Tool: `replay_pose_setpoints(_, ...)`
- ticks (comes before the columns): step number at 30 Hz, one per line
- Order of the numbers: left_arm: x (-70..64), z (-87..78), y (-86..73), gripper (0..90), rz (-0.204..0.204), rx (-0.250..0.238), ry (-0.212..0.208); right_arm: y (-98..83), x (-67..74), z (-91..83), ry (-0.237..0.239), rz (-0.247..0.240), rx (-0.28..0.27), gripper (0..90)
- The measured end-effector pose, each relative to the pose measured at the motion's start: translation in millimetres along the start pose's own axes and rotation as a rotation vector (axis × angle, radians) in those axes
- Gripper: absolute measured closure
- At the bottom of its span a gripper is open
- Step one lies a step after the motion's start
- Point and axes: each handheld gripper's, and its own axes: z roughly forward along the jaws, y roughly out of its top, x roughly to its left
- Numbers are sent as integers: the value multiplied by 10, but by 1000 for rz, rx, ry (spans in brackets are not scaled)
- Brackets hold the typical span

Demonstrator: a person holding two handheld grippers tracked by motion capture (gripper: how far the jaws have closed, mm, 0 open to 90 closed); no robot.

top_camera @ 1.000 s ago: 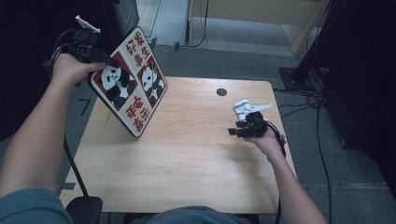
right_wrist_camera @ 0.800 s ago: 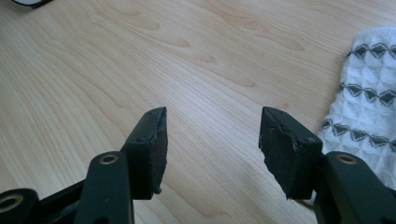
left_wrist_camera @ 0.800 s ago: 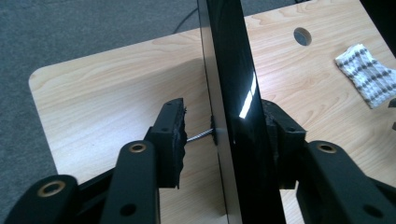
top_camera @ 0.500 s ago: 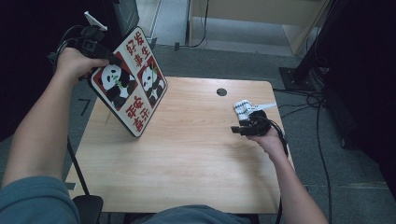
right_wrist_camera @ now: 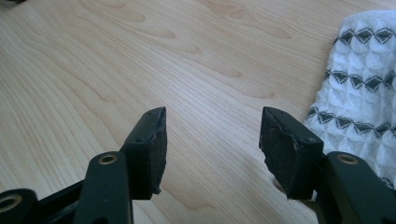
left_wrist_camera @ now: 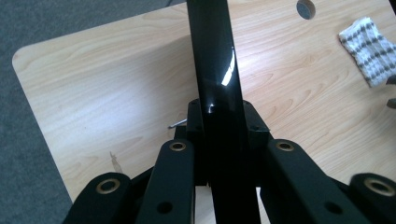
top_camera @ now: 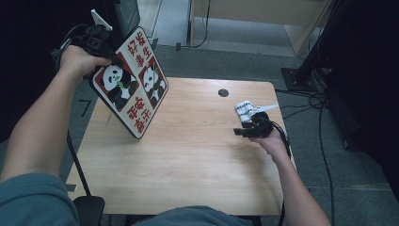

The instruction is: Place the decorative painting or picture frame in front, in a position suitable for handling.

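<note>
A flat board [top_camera: 134, 87] with panda pictures and red panels stands tilted on its lower edge at the table's left side. My left gripper [top_camera: 96, 40] is at its upper left edge. Its jaws have just been closing and now clamp the board's black edge [left_wrist_camera: 215, 60], which runs up between the left gripper's [left_wrist_camera: 223, 116] fingers. At the right of the table my right gripper [top_camera: 240, 132] rests low over the wood, open, with nothing between its pads [right_wrist_camera: 212, 135]. A white patterned cloth [top_camera: 247, 110] lies just beside it [right_wrist_camera: 359, 93].
The wooden table [top_camera: 188, 160] has a round cable hole [top_camera: 223, 92] near its far edge. Cables [top_camera: 320, 101] lie on the grey floor to the right. A dark stand [top_camera: 124, 14] rises behind the board.
The left hand has shifted slightly at the board's upper edge. The board stays tilted in the same place, and the right gripper has hardly moved.
</note>
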Motion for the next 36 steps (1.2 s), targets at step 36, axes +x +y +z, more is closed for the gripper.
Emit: replay_pose_setpoints(36, -1492, 7, -250, 805, 197, -18, -103, -70, -23, -70, -38, 7, 17, 413)
